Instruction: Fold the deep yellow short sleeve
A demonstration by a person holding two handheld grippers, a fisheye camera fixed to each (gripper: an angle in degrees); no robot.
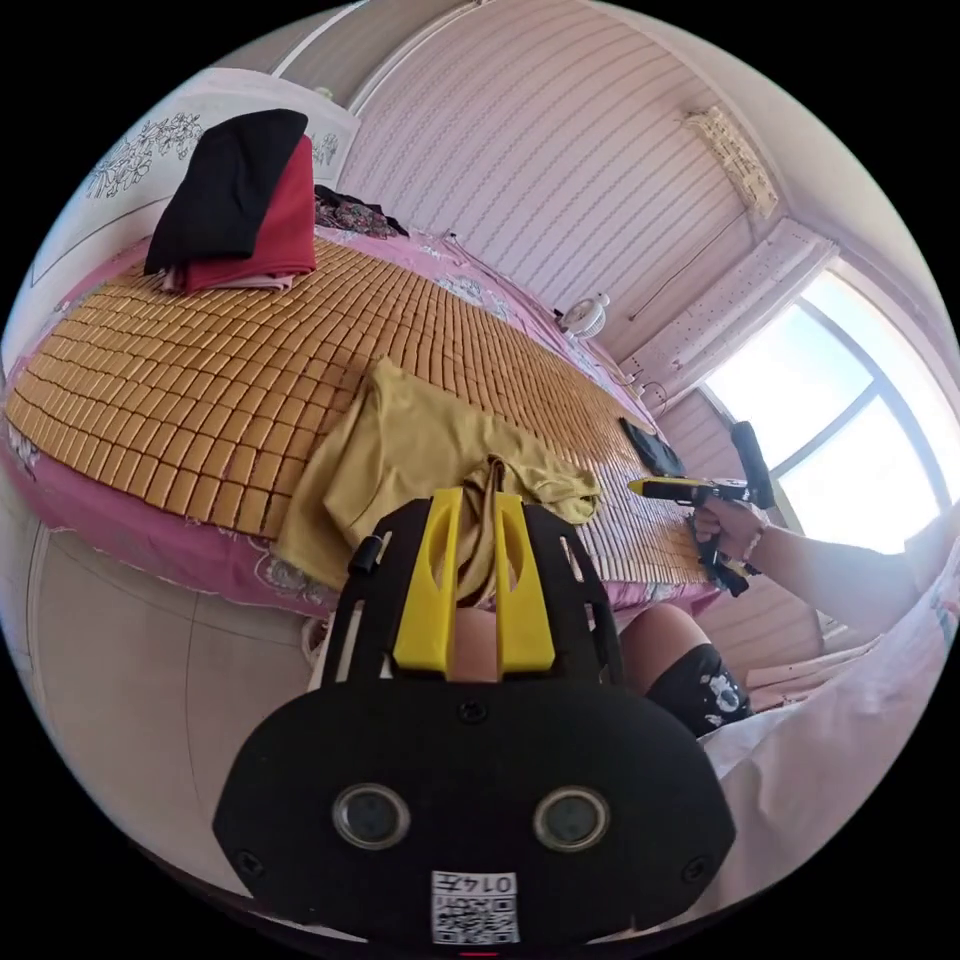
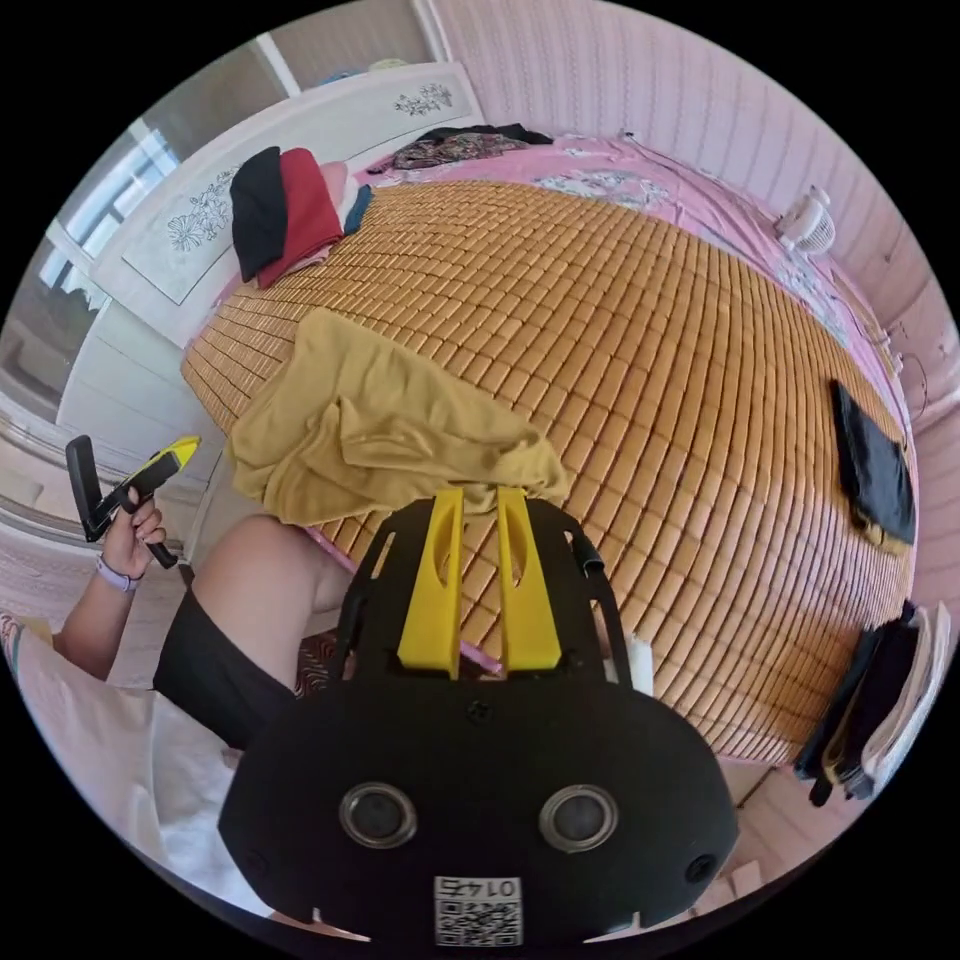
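Crumpled deep yellow short-sleeve shirt of soft cloth [image 1: 400, 450] [image 2: 370, 430], lying bunched at the near edge of a woven bamboo mat, one part draping over the side.

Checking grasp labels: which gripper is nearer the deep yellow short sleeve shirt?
Left. The left gripper has shirt fabric pinched between its jaws. The right gripper, jaws nearly together and empty, has its tips at the shirt's near edge over the bamboo mat.
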